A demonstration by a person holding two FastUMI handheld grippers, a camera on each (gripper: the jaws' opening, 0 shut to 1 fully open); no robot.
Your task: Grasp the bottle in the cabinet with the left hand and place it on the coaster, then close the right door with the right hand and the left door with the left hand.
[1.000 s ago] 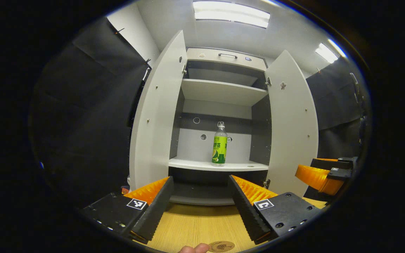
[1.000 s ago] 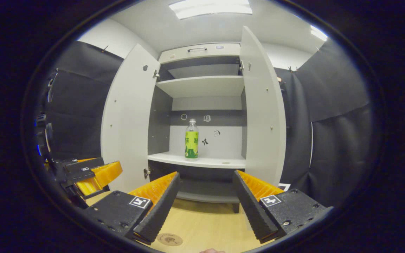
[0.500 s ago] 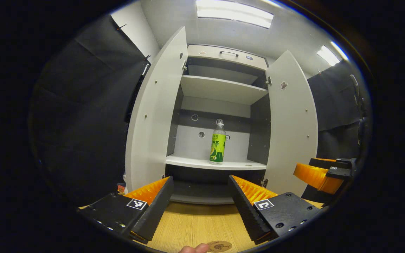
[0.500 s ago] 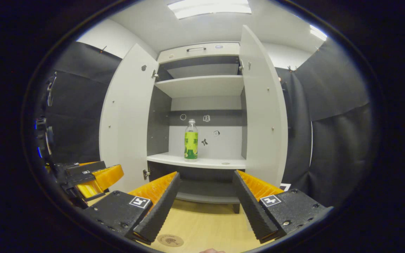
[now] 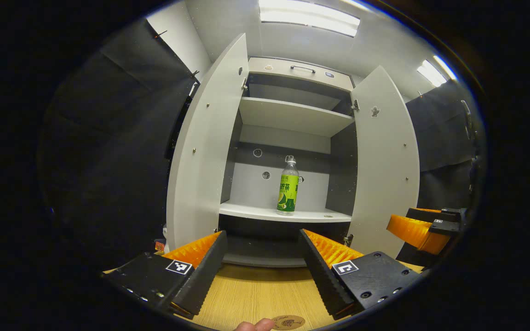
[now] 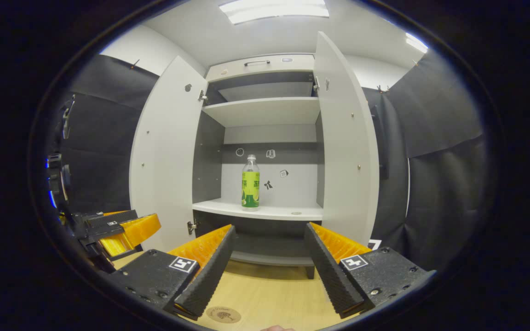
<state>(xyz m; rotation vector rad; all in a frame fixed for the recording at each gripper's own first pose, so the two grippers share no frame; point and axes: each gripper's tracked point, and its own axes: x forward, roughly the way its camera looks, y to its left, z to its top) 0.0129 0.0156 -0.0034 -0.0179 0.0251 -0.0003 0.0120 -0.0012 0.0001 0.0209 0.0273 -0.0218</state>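
Small change vs 1 s ago: left gripper (image 5: pixel 261 257) has crept toward the cabinet (image 5: pixel 292 117), which looks a bit bigger, jaws wide open, nothing held. Bottle (image 5: pixel 288 186) upright on the shelf (image 5: pixel 246 211), well apart from both grippers. Right gripper (image 6: pixel 269 255) also open, barely moved. Coaster (image 6: pixel 222 314) on the table (image 6: pixel 269 294), near edge. Both doors open. Approach phase, grasp not yet done.

bottle (image 5: pixel 287 187) standing upright on cabinet's lower shelf (image 5: pixel 265 213), upper shelf (image 5: pixel 292 117) sitting above it; left door (image 5: pixel 205 142) and right door (image 5: pixel 387 161) both hanging open either side; coaster (image 5: pixel 289 322) lying on table (image 5: pixel 260 294) in front of cabinet, well apart from bottle
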